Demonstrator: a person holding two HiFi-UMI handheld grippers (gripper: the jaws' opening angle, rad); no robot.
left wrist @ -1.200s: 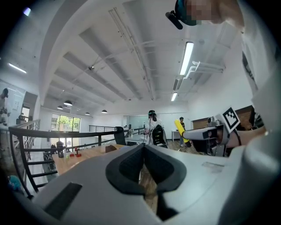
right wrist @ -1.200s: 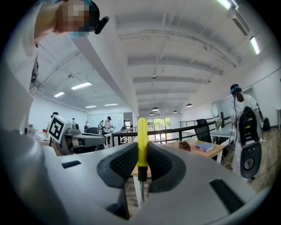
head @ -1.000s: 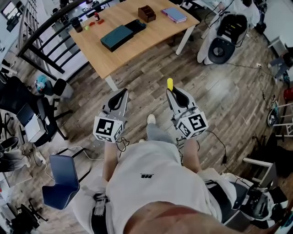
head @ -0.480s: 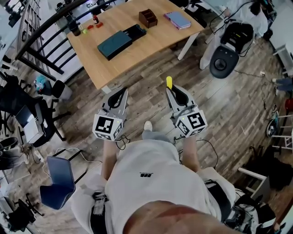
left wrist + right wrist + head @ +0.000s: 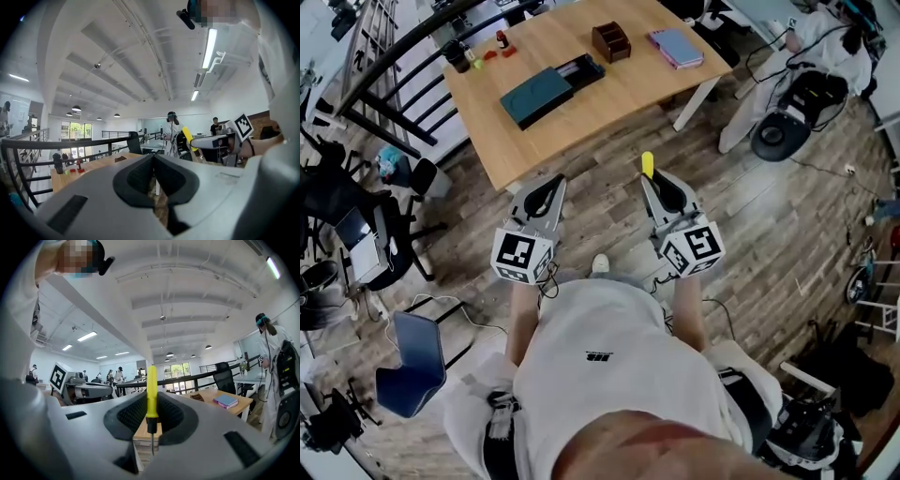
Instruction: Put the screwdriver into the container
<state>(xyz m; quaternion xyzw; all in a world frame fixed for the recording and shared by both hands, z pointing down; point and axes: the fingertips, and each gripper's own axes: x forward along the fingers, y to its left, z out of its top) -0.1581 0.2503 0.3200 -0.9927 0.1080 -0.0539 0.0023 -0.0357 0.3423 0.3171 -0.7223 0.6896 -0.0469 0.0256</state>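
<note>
Standing upright between the jaws of the right gripper (image 5: pixel 654 184), the screwdriver (image 5: pixel 151 389) is clamped by its yellow handle, with the black collar and thin metal shaft pointing down below the pads. The jaws are closed only as far as the handle allows. In the head view the yellow end of the handle is seen poking past the gripper's front end, near the centre of the frame, over the wooden floor (image 5: pixel 750 216) and just short of the table's near edge.

The left gripper (image 5: pixel 153 161) is held beside it, to the left in the head view. Its jaws are brought together at the tips and nothing is held between them. Both grippers are pointed toward the light wooden table (image 5: pixel 581 117) in the upper part of the head view.

The brown container (image 5: pixel 611 42) is set on the far side of that table, well apart from the screwdriver. A dark flat case (image 5: pixel 548 84) is laid to its lower left and a purple notebook (image 5: pixel 677 47) to its right. A black railing (image 5: pixel 375 75) is seen at the upper left, and a blue chair (image 5: pixel 411 361) at the lower left. A person in white (image 5: pixel 268 352) is seen at the right edge of the right gripper view.
</note>
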